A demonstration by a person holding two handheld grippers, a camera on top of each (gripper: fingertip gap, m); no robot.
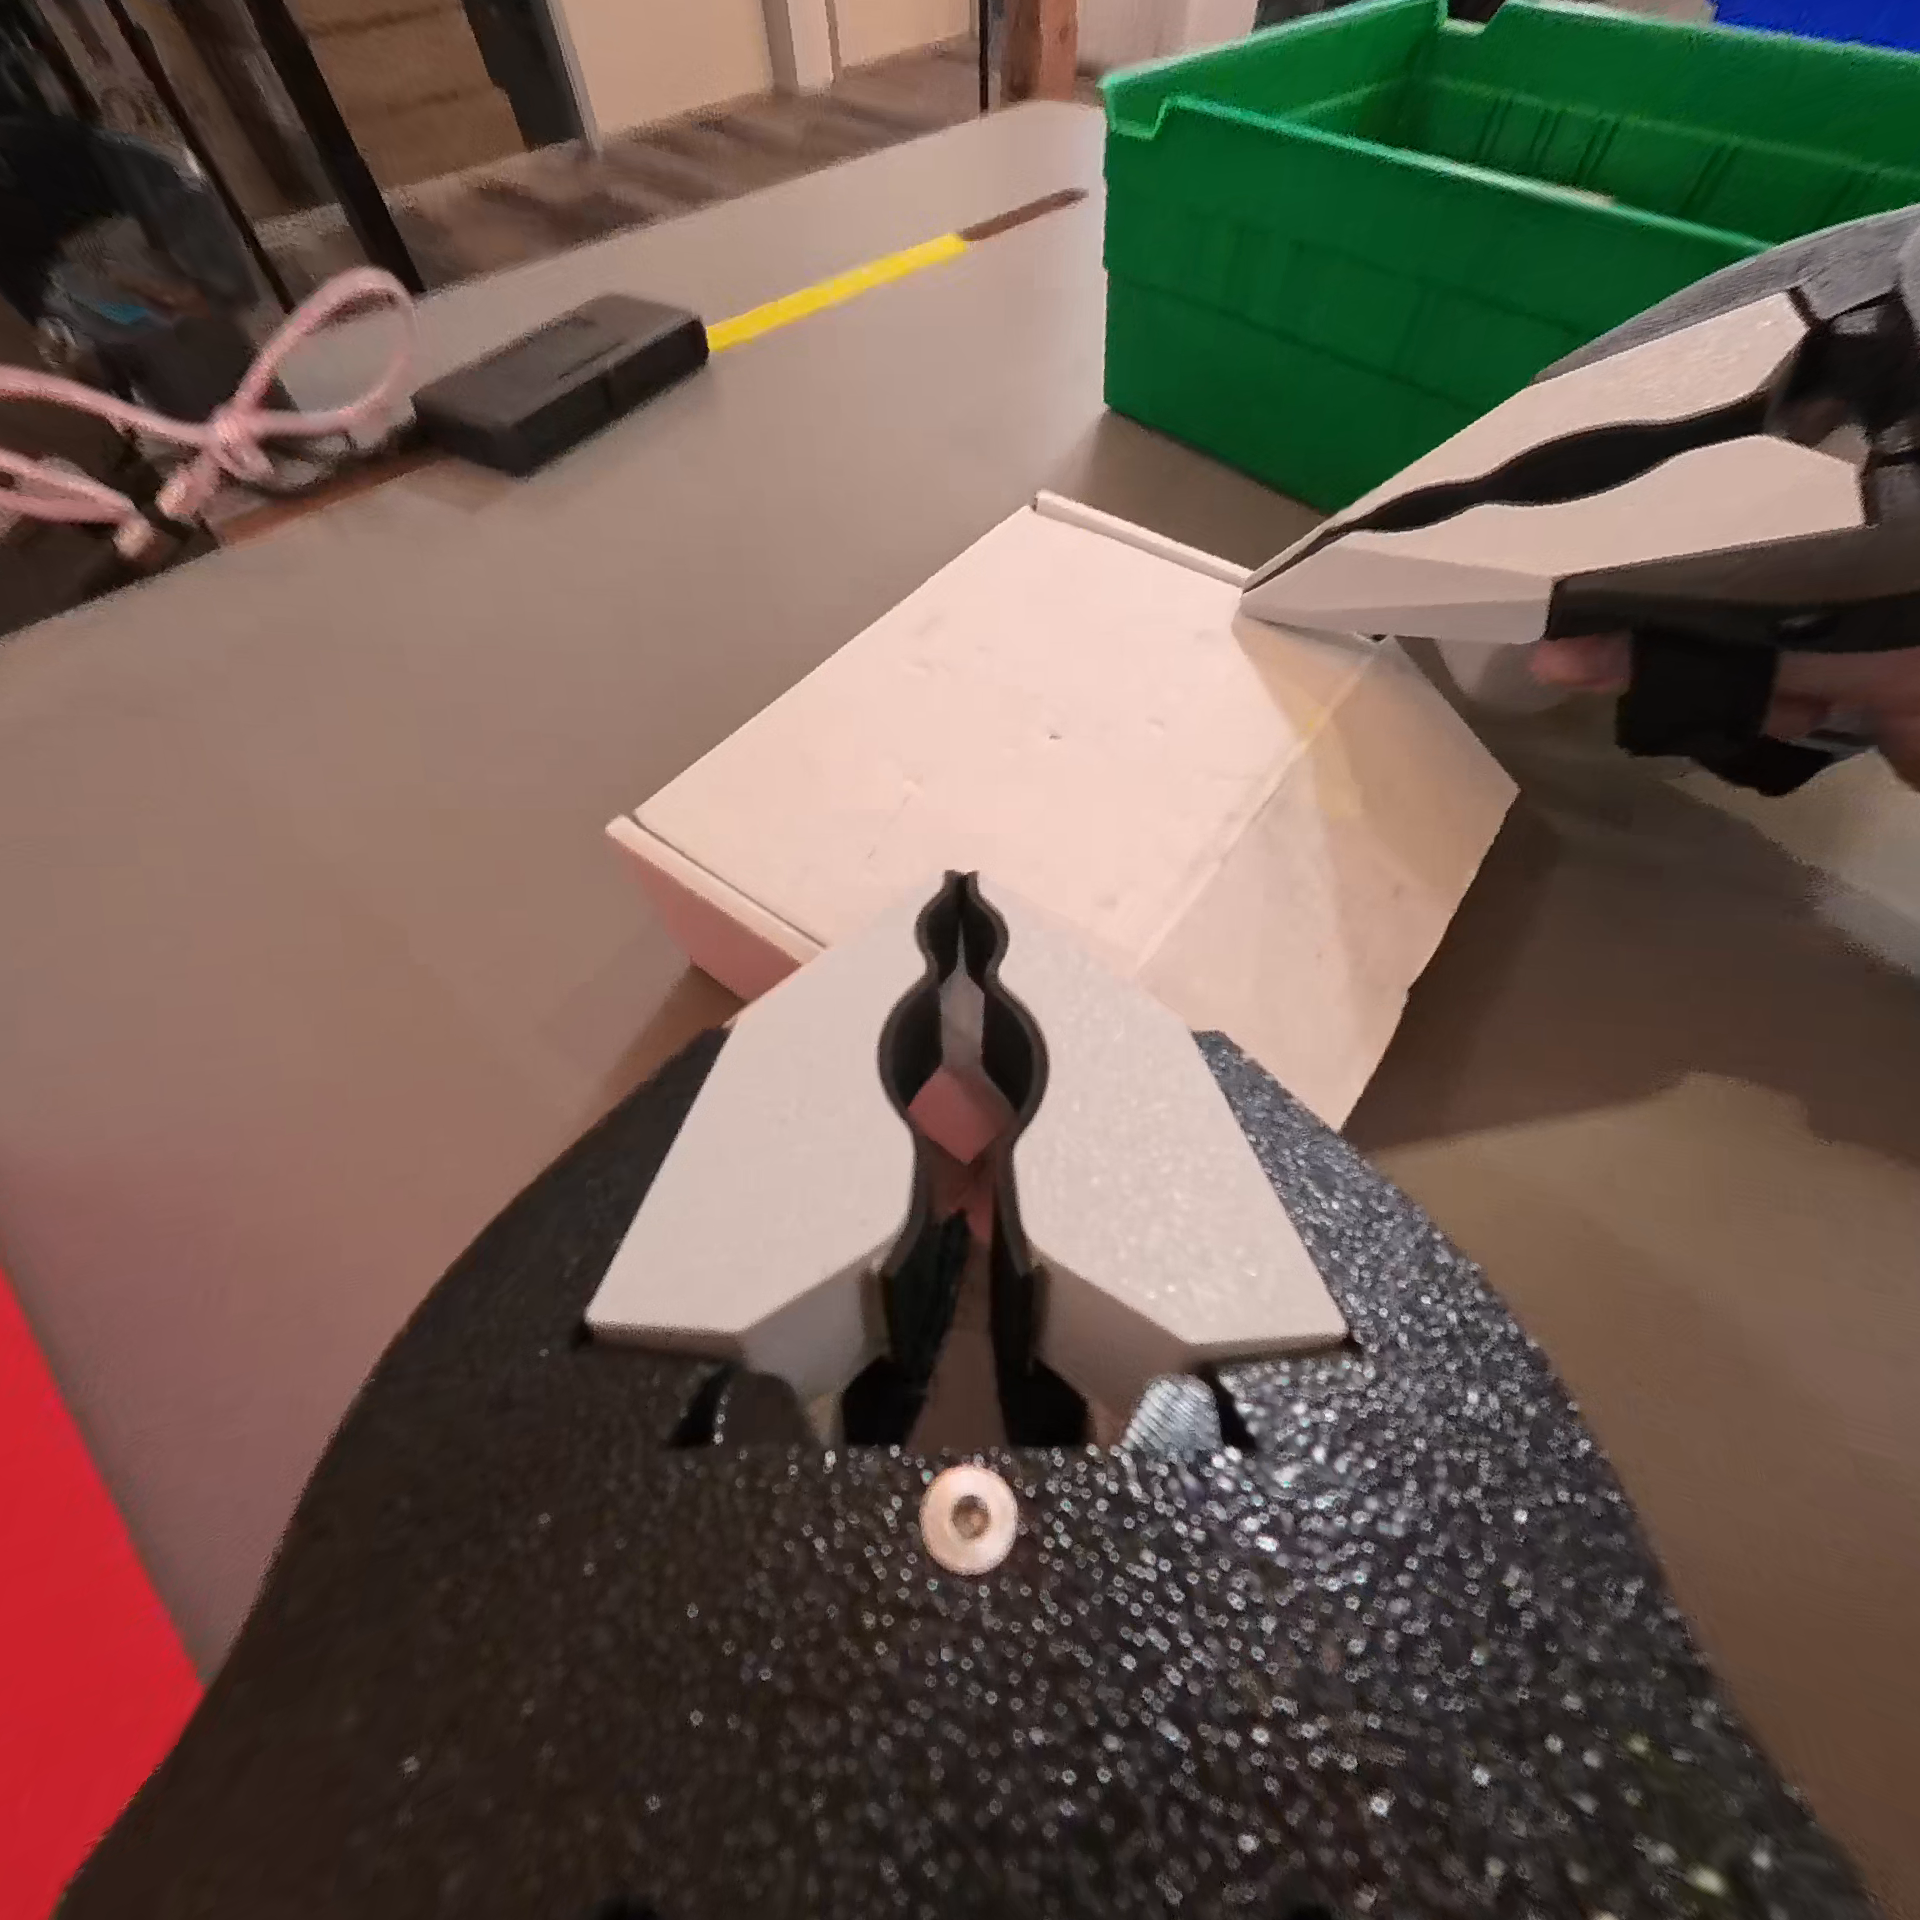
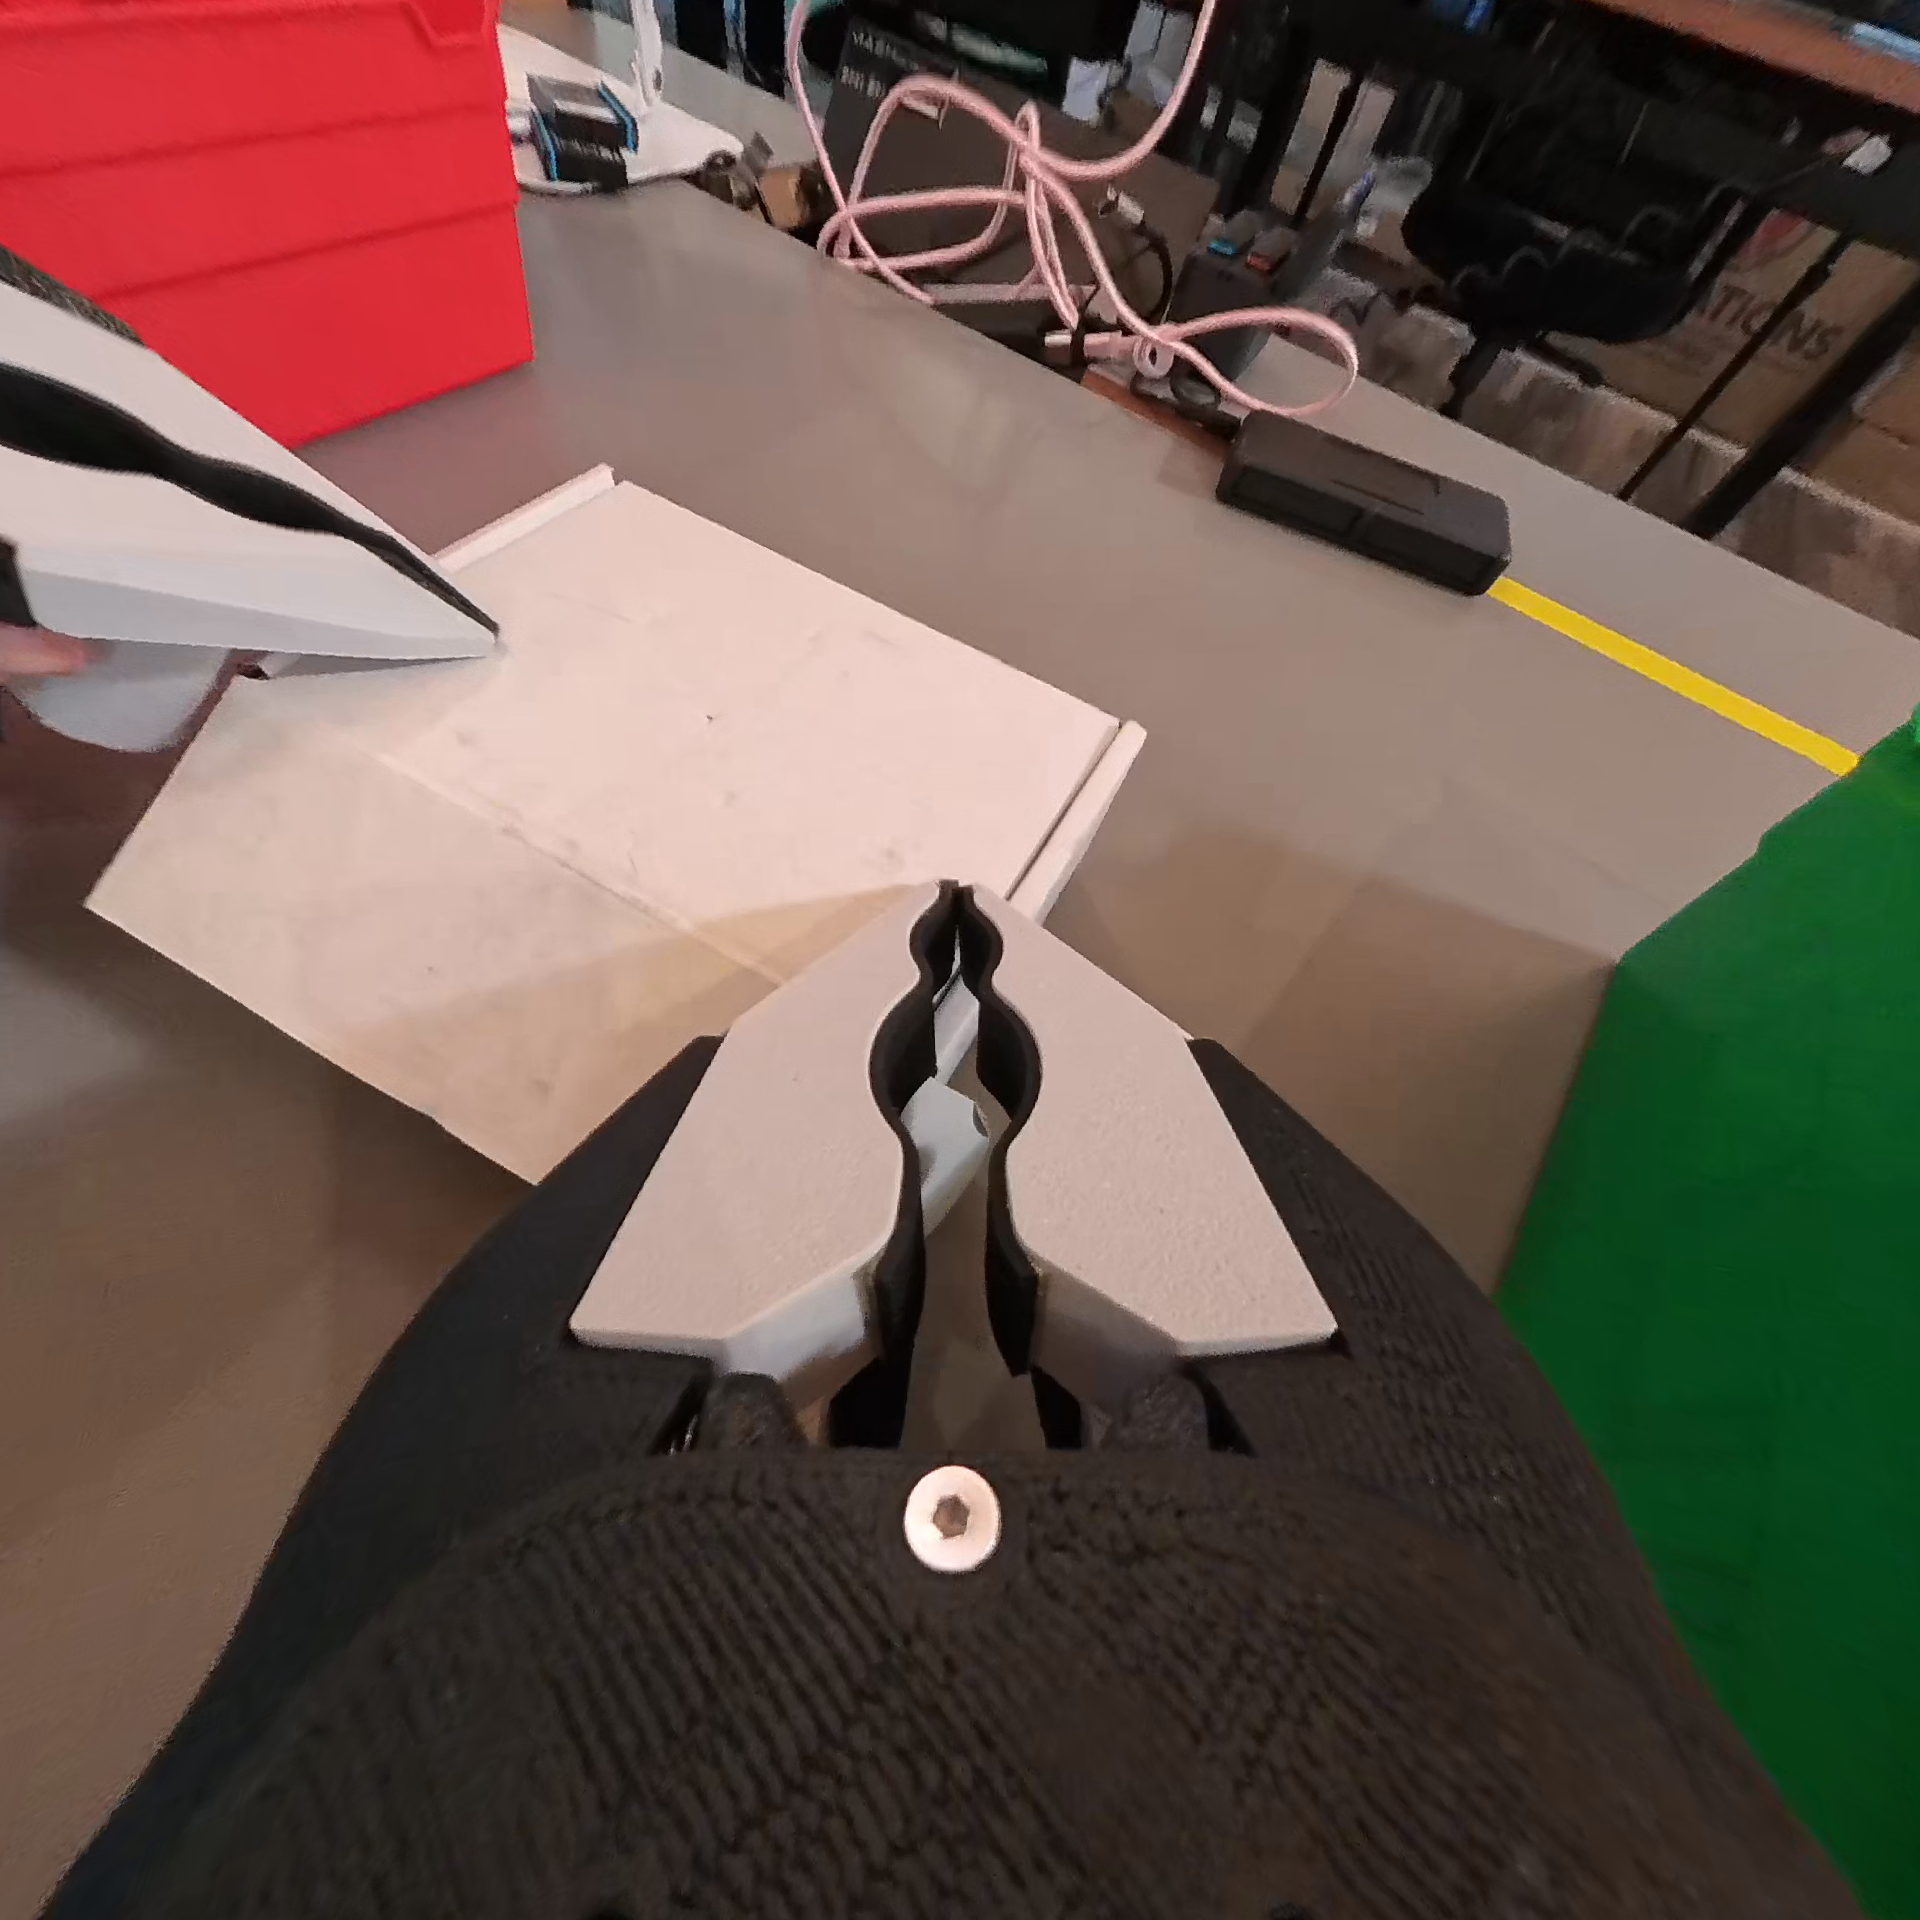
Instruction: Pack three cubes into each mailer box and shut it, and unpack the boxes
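A white mailer box (image 1: pixel 997 727) is seen lying on the grey tabletop (image 1: pixel 364 727), lid down over the body, with the front flap sloping out to the tabletop and not tucked in.

Left gripper (image 1: pixel 964 883): jaws clenched, tips met with nothing between them. It is held over the near corner of the box, on the flap side; contact with the lid cannot be judged from its own view. In the right wrist view its tips are seen at the lid surface near the flap crease.

Right gripper (image 2: pixel 958 889): jaws likewise clenched and bare. It is placed at the opposite end of the same crease, tips low over the lid close to the side wall. In the left wrist view its tips appear to touch the lid at the far corner.

Edges and room: open tabletop is noted on the far side of the box. A line of yellow tape (image 2: pixel 1662 675) is laid across the tabletop, with a black block (image 2: pixel 1361 520) at its end and pink cables (image 2: pixel 1039 260) beyond, at the tabletop edge.

Containers: a green bin (image 1: pixel 1455 260) stands near the box on the right gripper's side; as far as the interior is visible, nothing is seen in it. A red bin (image 2: pixel 270 208) stands on the left gripper's side; its interior is hidden. No cubes are visible.
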